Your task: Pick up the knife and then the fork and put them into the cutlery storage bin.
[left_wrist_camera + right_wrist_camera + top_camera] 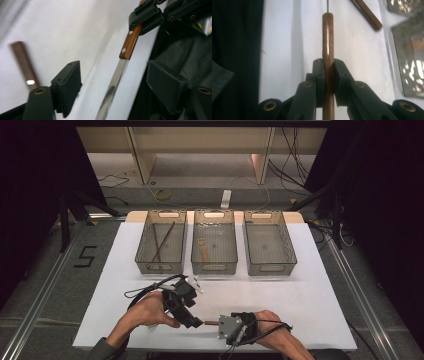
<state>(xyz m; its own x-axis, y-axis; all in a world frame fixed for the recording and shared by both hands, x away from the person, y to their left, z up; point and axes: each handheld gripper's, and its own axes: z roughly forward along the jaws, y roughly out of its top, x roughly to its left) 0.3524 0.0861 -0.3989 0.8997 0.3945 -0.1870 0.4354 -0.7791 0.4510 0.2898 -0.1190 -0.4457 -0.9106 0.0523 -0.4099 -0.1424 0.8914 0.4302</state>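
Surface: white table (310, 300) with 3 mesh bins (268, 245)
Right gripper (328, 72): clamped on knife (328, 37) handle
Left gripper (113, 87): jaws wide around blade, not touching

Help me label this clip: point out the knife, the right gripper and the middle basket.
knife (129, 43), left gripper view, on its wooden handle.
right gripper (328, 68), right gripper view, between the fingertips clamping the handle.
middle basket (214, 268), high view, on its near wall.

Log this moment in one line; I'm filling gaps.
right gripper: shut on knife handle | left gripper: open around blade | trays: behind
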